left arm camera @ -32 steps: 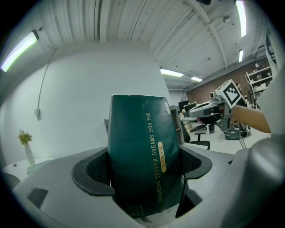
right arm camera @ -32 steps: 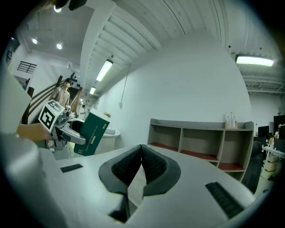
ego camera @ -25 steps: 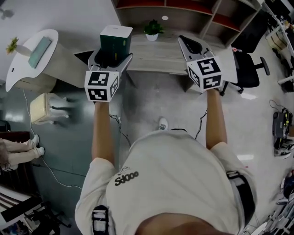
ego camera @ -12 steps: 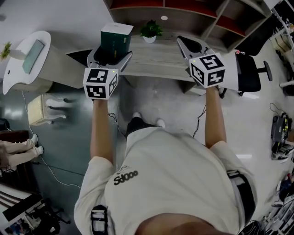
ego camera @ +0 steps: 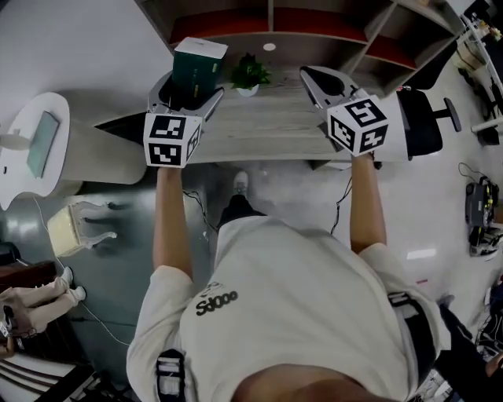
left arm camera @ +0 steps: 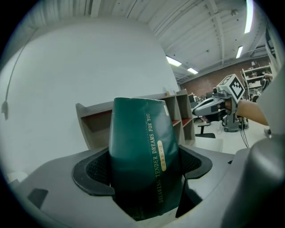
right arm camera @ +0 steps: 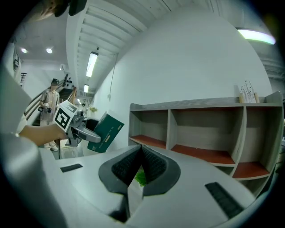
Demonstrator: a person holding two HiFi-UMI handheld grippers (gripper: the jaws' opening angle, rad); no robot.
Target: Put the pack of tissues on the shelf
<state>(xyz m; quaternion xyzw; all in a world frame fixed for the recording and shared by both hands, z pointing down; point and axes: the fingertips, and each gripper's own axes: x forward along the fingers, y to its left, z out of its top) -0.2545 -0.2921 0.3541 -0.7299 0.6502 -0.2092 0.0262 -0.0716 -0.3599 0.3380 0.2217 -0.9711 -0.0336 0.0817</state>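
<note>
Two tools, upper frame: left hand-held gripper [ego camera: 191,89] clamps tissue pack [ego camera: 198,63]; right hand-held gripper [ego camera: 313,74] closed, empty; shelf [ego camera: 314,22] along top edge.

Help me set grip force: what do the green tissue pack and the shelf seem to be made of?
The tissue pack: probably soft plastic film, dark green with gold print; its top edge puckers and the face has a dull sheen, though thin card is possible. The shelf: looks like matte grey wood-grain laminate board with reddish-brown compartment floors; flat panels, square edges.
</note>
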